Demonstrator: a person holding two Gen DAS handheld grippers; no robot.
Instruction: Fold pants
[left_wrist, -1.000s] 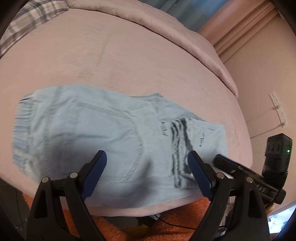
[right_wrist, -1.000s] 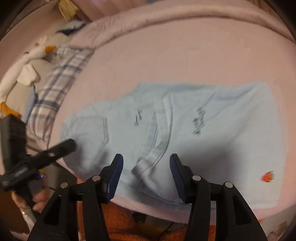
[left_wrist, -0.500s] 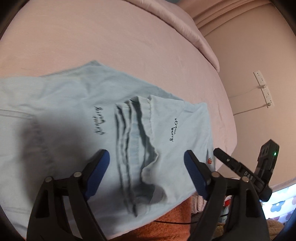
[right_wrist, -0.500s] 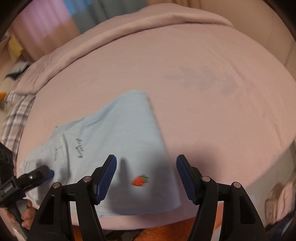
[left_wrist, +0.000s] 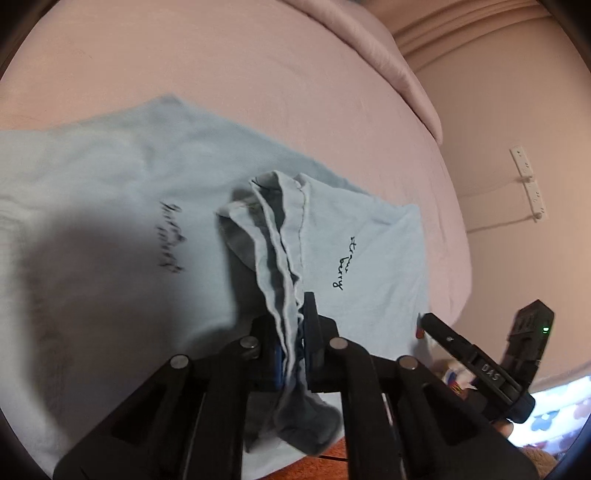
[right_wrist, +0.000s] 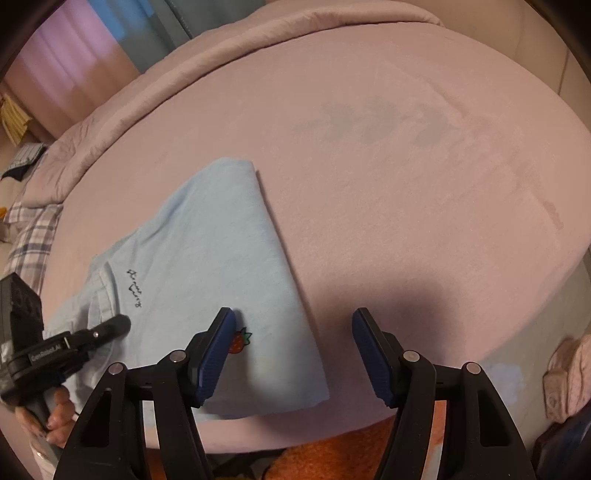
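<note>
Fingers of the left gripper (left_wrist: 293, 347) pinch the bunched waistband (left_wrist: 280, 258) of light-blue pants (right_wrist: 207, 266) on the bed (right_wrist: 406, 184); right gripper (right_wrist: 293, 356) fingers gape wide, empty.

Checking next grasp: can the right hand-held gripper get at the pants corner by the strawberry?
Probably yes. The right hand-held gripper is open right over that corner of the pants, beside the strawberry, with nothing between them.

The left tongs (left_wrist: 293, 354) point steeply downward, their jaws clamped together on a bunched fold of the pants (left_wrist: 284, 258). The right tongs (right_wrist: 293, 356) also tilt downward, jaws standing well apart with nothing pressed between them
</note>
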